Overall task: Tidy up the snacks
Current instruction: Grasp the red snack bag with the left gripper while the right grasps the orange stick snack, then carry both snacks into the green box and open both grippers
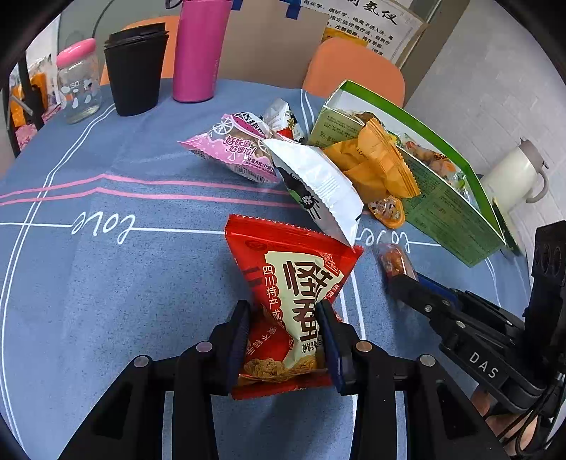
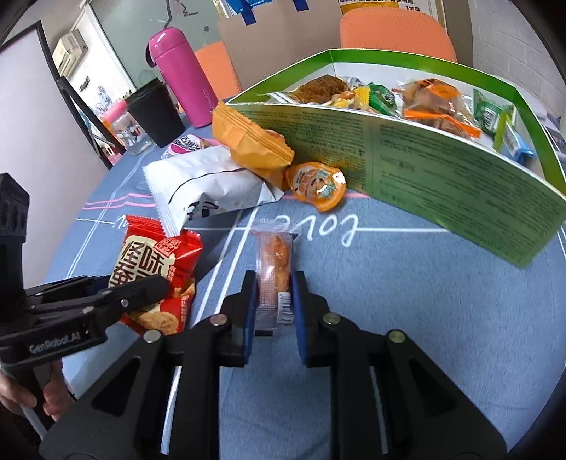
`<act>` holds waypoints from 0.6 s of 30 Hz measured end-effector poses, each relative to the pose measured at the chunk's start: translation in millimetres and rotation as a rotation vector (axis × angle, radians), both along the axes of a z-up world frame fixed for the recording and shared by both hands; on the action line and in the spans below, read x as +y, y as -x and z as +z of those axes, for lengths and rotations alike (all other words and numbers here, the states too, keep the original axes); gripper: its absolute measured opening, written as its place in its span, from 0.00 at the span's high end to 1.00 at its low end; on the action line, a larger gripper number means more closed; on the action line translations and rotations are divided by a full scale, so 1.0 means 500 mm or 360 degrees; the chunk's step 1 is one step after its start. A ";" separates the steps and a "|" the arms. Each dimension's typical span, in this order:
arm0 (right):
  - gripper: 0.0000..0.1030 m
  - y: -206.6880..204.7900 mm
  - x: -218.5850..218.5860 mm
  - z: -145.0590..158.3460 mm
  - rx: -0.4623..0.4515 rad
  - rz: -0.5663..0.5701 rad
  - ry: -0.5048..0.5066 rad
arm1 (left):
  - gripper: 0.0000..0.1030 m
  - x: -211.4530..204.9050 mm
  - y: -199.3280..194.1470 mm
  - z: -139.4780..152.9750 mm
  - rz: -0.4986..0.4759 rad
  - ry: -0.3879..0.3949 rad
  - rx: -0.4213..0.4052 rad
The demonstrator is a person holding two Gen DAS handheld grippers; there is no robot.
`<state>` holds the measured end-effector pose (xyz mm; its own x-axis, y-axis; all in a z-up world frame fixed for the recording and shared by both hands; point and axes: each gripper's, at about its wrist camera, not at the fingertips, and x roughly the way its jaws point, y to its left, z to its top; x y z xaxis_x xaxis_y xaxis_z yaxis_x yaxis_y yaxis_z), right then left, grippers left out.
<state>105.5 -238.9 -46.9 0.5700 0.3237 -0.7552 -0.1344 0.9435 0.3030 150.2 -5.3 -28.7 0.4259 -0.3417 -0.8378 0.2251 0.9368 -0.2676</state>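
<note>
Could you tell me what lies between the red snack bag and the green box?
In the left wrist view, the white packet and a small orange jelly cup lie between the red snack bag and green box.

An office or meeting room doubling as a break spot: a table under a blue cloth (image 1: 106, 283) printed with "love" stands before orange chairs (image 1: 353, 70), grey brick-pattern walls and a glass partition (image 2: 116, 53). A poster (image 1: 368, 24) with Chinese text is on the wall behind. A pink flask (image 1: 200, 49), black cups (image 1: 136, 67), a small jar (image 1: 78, 85) and a white kettle (image 1: 513, 173) sit around packaged snacks.
</note>
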 end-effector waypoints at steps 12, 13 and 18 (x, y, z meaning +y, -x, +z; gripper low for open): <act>0.79 0.070 -0.086 0.090 -0.0222 -0.0066 -0.0131 | 0.63 -0.014 0.055 0.134 -0.0056 0.0109 -0.0264; 0.79 0.070 -0.094 0.103 -0.0252 -0.0077 -0.0138 | 0.63 -0.023 0.051 0.145 -0.0064 0.0116 -0.0285; 0.79 0.057 -0.148 0.170 -0.0403 -0.0205 -0.0124 | 0.63 -0.084 0.013 0.211 -0.0158 0.0156 -0.0424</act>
